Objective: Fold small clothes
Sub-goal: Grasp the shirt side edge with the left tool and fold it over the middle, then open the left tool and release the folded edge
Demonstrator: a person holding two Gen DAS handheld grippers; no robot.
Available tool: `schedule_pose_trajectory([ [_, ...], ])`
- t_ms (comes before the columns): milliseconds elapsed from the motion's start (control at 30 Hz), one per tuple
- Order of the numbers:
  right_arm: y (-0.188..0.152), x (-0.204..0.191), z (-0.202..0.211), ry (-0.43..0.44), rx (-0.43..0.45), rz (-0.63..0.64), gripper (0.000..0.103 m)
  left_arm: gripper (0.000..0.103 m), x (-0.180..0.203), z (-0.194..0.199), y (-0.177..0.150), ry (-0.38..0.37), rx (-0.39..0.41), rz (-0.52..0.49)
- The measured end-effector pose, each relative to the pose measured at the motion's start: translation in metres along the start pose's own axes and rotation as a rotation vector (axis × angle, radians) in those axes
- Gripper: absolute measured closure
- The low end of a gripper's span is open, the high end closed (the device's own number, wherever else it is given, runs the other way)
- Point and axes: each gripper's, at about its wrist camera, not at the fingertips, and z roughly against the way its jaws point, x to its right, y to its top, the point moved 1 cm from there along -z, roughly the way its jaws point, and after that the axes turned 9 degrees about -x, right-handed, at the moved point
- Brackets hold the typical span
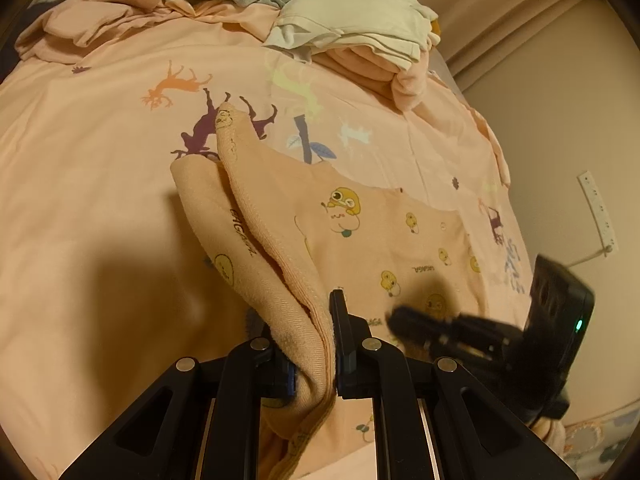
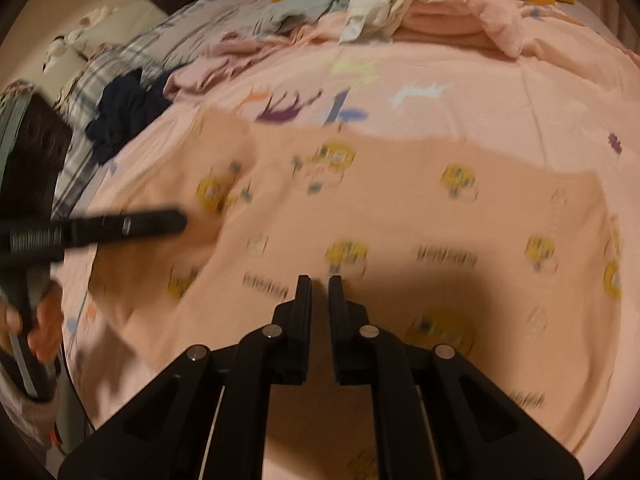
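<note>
While my left gripper (image 1: 316, 340) pinches a raised fold of the peach cartoon-print cotton garment (image 1: 360, 240), my right gripper (image 2: 320, 284) hovers above it, fingers narrowly parted, holding nothing.

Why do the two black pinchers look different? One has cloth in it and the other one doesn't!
The left gripper is pinched on a lifted fold of the peach shirt; the right gripper holds nothing. The left one's fingers press cloth between them; the right one's fingers show a narrow bare gap, above the flat shirt. Both are black with two fingers.
</note>
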Motion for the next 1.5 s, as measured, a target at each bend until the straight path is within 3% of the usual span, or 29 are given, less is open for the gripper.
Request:
schedule_pose_trajectory([
  [133,-0.007,-0.004,0.002,-0.016,-0.008,0.009,0.093,0.092,-0.001,-0.001,0.000,0.012,-0.002,0.012],
  [300,-0.030,-0.021,0.020,0.049,0.014,0.045,0.091,0.092,-0.003,-0.001,0.000,0.018,-0.003,0.026],
  [467,-0.054,-0.035,0.003,0.004,-0.008,0.097,0.092,0.092,-0.006,0.000,0.001,0.037,0.000,0.059],
  [600,-0.055,-0.027,0.003,0.044,0.013,0.057,0.092,0.092,-0.001,0.003,0.001,0.063,0.005,0.072],
  [700,-0.058,-0.016,0.013,0.100,0.046,0.007,0.092,0.092,0.014,0.006,0.003,0.070,0.009,0.055],
  [933,-0.065,0.051,0.047,0.197,0.187,-0.248,0.090,0.092,0.078,0.004,0.010,0.126,0.003,-0.037],
  [1100,-0.076,0.082,0.062,0.229,0.247,-0.350,0.086,0.092,0.126,-0.023,0.010,0.194,-0.015,-0.103],
  [1300,-0.093,0.110,0.071,0.294,0.305,-0.476,0.073,0.092,0.151,-0.076,0.007,0.229,-0.128,-0.130],
  [1500,-0.110,0.125,0.079,0.322,0.332,-0.531,0.064,0.080,0.152,-0.087,0.005,0.168,-0.184,-0.103],
])
